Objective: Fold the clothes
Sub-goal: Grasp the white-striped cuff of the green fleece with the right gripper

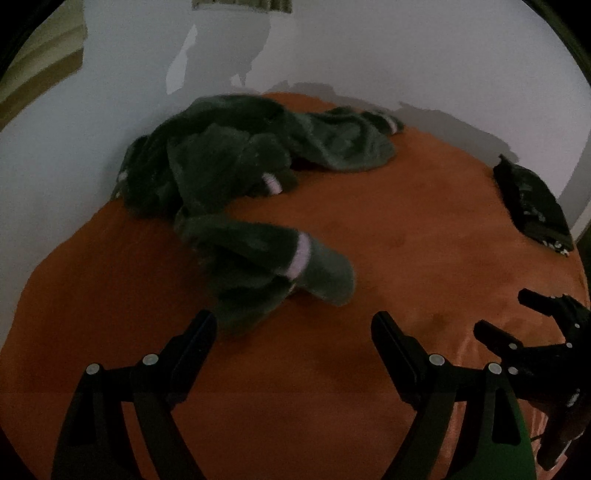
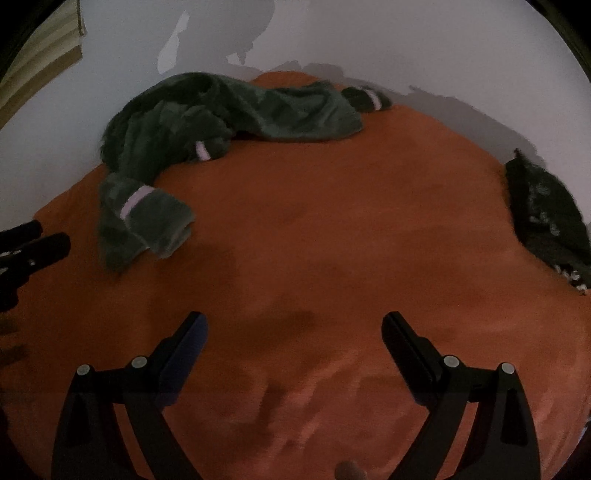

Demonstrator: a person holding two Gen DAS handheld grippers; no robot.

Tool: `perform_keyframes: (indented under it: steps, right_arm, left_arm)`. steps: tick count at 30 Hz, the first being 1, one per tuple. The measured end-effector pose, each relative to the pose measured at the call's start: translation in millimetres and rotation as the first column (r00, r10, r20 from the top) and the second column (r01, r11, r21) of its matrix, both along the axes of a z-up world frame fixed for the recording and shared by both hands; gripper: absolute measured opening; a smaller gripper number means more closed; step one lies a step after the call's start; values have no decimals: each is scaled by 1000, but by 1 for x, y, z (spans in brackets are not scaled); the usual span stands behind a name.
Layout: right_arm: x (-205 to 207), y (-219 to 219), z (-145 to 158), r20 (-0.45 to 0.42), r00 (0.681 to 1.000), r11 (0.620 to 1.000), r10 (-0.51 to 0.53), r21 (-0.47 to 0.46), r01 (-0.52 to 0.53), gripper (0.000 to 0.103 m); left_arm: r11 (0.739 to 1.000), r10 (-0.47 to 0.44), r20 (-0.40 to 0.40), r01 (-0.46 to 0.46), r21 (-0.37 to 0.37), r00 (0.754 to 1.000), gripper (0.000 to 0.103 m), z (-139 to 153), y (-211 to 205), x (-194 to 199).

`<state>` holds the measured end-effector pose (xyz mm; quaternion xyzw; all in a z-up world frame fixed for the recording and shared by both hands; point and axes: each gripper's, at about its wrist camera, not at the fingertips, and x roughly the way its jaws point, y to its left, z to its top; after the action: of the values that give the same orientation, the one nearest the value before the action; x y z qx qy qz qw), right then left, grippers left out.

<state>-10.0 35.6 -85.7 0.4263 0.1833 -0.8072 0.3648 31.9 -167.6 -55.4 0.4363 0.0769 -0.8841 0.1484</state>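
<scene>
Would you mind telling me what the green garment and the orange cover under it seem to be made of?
The green garment looks like thick fleece or plush, matte: its outline is fuzzy and its folds are soft and bulky, with pale bands near the cuffs. The orange cover appears to be a smooth woven fabric with a slight sheen, since the near wrinkles catch light; the dim picture leaves the exact fibre open.

Orange sheet (image 1: 388, 229) covers bed, surface mostly smooth with shallow wrinkles and dents toward near edge, slightly glossy folds at near right corner. White wall (image 1: 369, 48) rises behind bed, soft grey shadows cast across it. Strip of beige-olive curtain or fabric (image 1: 33, 74) at far left edge, striped in light and dark bands; similar fabric (image 1: 240, 4) peeks in at top centre of left wrist view.
</scene>
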Motion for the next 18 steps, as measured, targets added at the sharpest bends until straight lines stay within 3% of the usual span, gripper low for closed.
perform_keyframes:
  steps: [6, 12, 18]
  right_arm:
    - [-3, -20, -12, 56, 997, 999, 45, -29, -43, 95]
    - [-5, -43, -20, 50, 994, 994, 101, -50, -99, 95]
    - [6, -78, -31, 52, 974, 975, 221, -50, -218, 95]
  left_arm:
    - [998, 57, 67, -57, -8, 996, 87, -18, -25, -6]
    - [991, 112, 115, -120, 64, 987, 87, -34, -56, -21]
    - [996, 84, 144, -82, -15, 986, 87, -46, -59, -34]
